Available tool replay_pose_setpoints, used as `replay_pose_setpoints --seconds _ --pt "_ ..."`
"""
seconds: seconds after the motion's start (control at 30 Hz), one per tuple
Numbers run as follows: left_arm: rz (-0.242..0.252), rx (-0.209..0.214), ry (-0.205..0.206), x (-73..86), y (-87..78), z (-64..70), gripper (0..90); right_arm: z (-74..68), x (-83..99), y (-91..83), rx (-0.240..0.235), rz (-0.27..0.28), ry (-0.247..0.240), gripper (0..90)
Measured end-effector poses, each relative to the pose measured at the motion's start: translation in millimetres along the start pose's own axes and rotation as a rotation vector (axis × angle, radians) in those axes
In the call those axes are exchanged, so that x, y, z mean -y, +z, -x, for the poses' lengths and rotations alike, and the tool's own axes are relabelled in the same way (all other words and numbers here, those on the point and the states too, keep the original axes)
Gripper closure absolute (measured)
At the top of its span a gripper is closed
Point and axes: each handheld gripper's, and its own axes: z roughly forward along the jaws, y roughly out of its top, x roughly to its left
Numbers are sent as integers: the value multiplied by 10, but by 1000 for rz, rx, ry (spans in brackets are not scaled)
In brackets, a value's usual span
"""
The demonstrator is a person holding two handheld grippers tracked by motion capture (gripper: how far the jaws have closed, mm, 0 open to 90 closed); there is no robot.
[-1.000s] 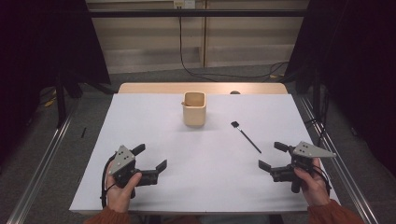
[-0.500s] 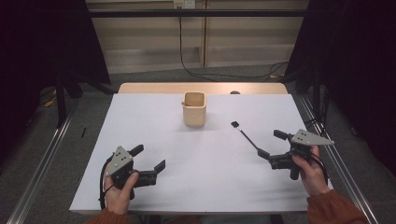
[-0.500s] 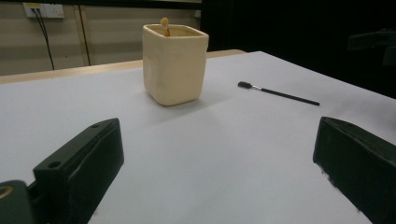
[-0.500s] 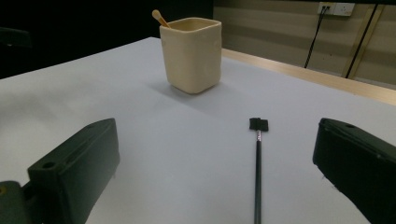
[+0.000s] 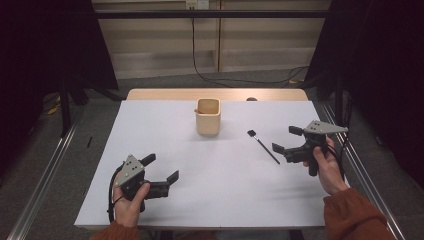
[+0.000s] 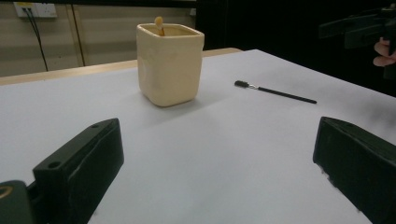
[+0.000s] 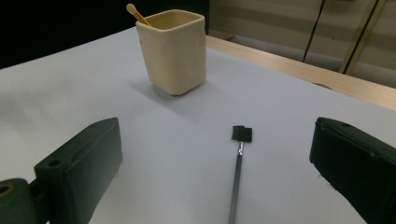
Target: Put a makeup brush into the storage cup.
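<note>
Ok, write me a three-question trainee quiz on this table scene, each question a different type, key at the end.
1. True or false: the black brush is standing inside the cream cup.
2. Multiple choice: which claw is nearer the brush? A) left claw B) right claw C) both equally near
3. Fill in: the thin stick poking above the cup's rim has a ____ tip.

Key
1. False. The brush lies flat on the white table, apart from the cup, on the person's right.
2. B. The right gripper view looks straight down on the brush between open jaws.
3. Rounded.
</note>
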Motion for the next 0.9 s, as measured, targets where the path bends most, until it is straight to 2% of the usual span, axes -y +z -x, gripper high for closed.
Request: replay_pose_setpoints --seconds 0.33,0.37,0.6,0.67,0.8,0.9 --pt "1 8 10 -15 28 16 18 121 -141 268 -29 -78 -4 14" --pt "-4 12 22 -19 30 14 18 129 -157 292 -25 -78 -6 16" --pt "2 12 10 -19 31 3 18 152 -249 399 -51 -99 1 10" --pt "6 10 13 -24 21 -6 19 151 -267 424 -63 -126 -1 7" --pt "21 14 -3 -34 -10 -11 20 180 -255 470 -109 -194 30 11" --pt "16 11 3 -31 -9 -20 23 195 -259 497 -104 -239 30 15"
